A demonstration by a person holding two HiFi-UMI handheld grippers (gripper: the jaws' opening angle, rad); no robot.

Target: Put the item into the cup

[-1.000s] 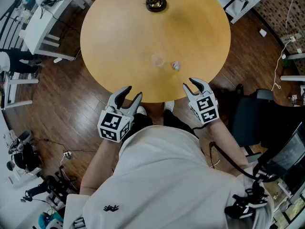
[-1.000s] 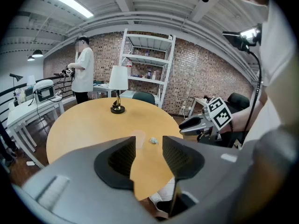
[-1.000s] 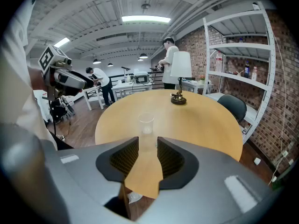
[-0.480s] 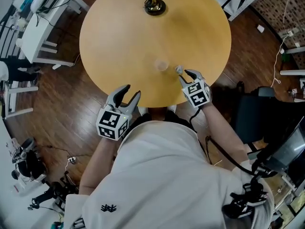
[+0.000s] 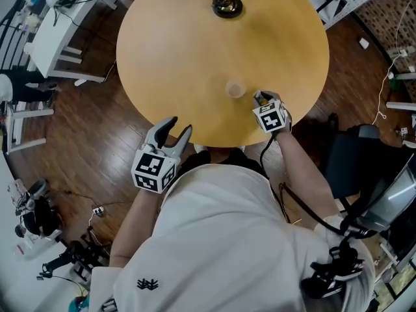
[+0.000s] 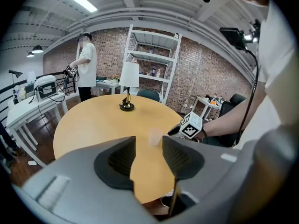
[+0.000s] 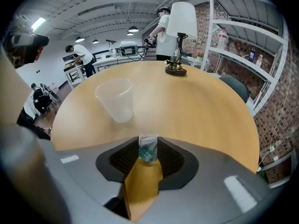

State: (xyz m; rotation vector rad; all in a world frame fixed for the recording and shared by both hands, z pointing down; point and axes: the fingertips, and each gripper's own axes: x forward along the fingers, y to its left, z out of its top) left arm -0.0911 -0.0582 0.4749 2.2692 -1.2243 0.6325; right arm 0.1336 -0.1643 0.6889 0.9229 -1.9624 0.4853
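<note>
Head view: a round wooden tabletop [image 5: 182, 57], with a clear plastic cup [image 5: 234, 90] standing upright toward the near edge. Just right of the cup, the right gripper [image 5: 262, 99], low over the wood, marker cube facing up. Down and left of the cup, well apart from it and past the table's edge, the left gripper [image 5: 180, 125], held above the dark floor. Far beyond the cup, at the opposite rim, a lamp [image 5: 227, 2] on a brass base.

Left gripper view: jaws spread apart, only bare tabletop between them. Cup in line with the gap, some way ahead. Right gripper's marker cube just right of the cup. Lamp well behind the cup, and farther back a standing person [image 6: 86, 64] (white shirt, beside a desk).

Right gripper view: jaws clamped together on the item [image 7: 148, 149], a small crumpled packet, white with a green patch, pinched upright at the jaw tips. Cup ahead and slightly left of the item, near it but not touching, mouth up. Lamp beyond the cup, on the right.
</note>
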